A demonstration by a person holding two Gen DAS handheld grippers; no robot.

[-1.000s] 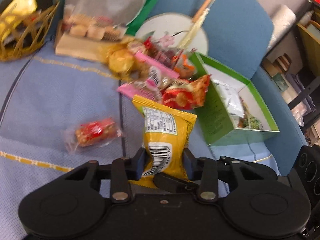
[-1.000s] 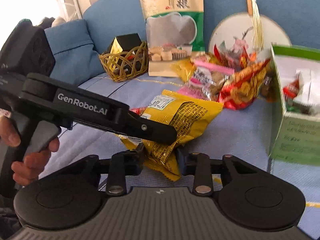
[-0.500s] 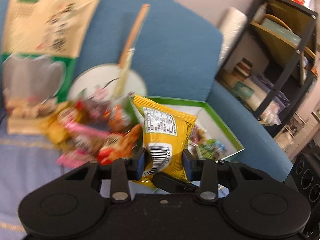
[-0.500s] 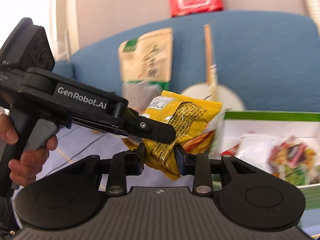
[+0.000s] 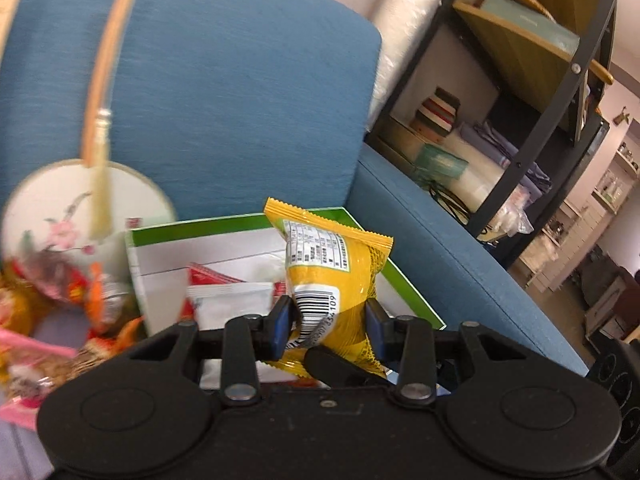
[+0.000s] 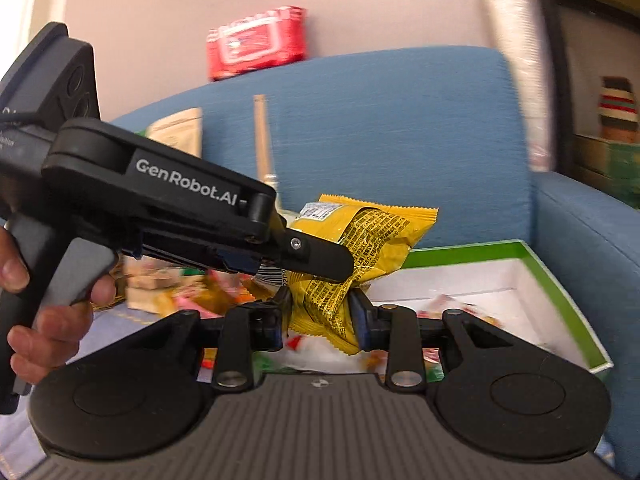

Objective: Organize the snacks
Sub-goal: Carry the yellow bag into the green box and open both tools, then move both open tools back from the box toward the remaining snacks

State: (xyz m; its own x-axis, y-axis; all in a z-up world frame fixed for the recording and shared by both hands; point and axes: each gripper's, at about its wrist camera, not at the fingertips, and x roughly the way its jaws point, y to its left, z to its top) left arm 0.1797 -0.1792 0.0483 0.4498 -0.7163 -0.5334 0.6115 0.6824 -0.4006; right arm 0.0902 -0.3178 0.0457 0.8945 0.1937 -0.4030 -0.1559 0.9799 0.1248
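Yellow packet pinched from two sides, hanging over the box

Both the left gripper (image 5: 326,320) and right gripper (image 6: 320,314) are clamped on the yellow snack packet (image 5: 334,276), mid-frame above the green box (image 6: 560,280). If one lets go late, the slick wrapper could twist, tear, or drop onto the snack pile (image 5: 60,320) lower left.

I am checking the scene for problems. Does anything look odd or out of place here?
Yes: both grippers pinch the same yellow snack packet, crumpling it above the green box. Loose snacks lie scattered on the sofa beside the box.
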